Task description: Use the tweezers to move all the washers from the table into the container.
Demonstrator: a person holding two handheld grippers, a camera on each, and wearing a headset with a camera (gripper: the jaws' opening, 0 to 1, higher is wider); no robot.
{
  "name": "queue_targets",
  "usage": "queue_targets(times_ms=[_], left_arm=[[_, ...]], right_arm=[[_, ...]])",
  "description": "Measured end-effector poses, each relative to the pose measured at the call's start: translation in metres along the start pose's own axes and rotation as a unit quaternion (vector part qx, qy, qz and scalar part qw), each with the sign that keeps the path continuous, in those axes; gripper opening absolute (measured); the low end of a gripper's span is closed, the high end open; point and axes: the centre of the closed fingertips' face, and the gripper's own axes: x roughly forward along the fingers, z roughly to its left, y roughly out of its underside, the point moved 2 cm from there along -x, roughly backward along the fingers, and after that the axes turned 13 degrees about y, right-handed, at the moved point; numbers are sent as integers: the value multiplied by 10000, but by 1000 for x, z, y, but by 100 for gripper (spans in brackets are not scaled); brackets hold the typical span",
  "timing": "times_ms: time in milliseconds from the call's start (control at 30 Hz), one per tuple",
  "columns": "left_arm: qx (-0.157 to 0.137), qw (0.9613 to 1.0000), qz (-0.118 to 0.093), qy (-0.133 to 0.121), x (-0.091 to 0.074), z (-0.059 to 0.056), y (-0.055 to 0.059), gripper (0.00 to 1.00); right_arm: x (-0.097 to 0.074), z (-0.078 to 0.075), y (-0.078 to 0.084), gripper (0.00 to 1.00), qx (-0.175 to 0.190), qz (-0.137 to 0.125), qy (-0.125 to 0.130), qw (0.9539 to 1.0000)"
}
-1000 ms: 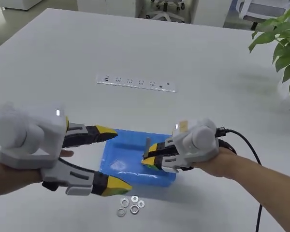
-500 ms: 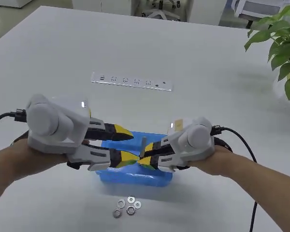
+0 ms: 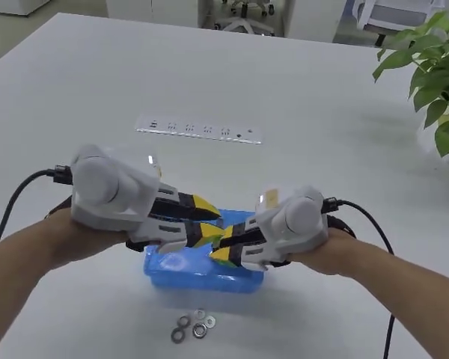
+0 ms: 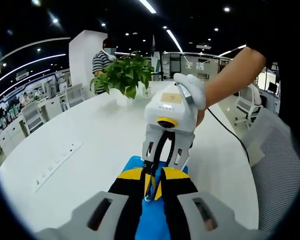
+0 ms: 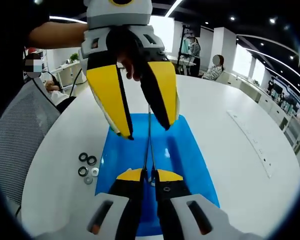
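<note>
While the tweezers (image 5: 149,135) hang over the blue container (image 5: 190,150), no washer has been moved yet, as far as I can see from here. The washers (image 5: 88,168) lie in a small cluster on the white table (image 3: 322,112), just beside the container's near wall. I can make out nothing on the bare blue floor of the container.

The right gripper (image 5: 150,176) has its jaws pressed together on the thick end of the tweezers, and the thin metal legs run forward from between them. The left gripper (image 4: 152,171) faces it nose to nose. Its yellow jaws stand apart, one on each side of the tweezer legs, and in the right gripper view there is a gap between the pads and the metal. In the head view the two tools meet above the container, with the washers lying on the table in front of them.

To my eye this is the setting-up step: the tweezers are in hand, but the squeezing jaws have not closed on them. The whole transfer of washers is left to do.
</note>
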Motion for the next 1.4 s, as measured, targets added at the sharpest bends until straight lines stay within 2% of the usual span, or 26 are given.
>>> queue_targets(times_ms=[167, 700, 967, 1133, 1400], left_arm=[[20, 10000, -1, 94, 2, 1, -1, 7], [280, 9994, 75, 175, 0, 3, 0, 5], [327, 9993, 16, 171, 1, 0, -8, 5], [319, 9993, 22, 197, 1, -6, -13, 5], [306, 9994, 6, 158, -4, -10, -21, 5]], right_arm=[[0, 0, 1, 10, -7, 1, 4, 10000], [0, -1, 0, 12, -196, 20, 38, 9998], [-4, -2, -3, 17, -187, 14, 89, 9998], [-10, -3, -6, 22, -149, -5, 159, 9998], [-25, -6, -14, 30, 77, -55, 391, 9992]])
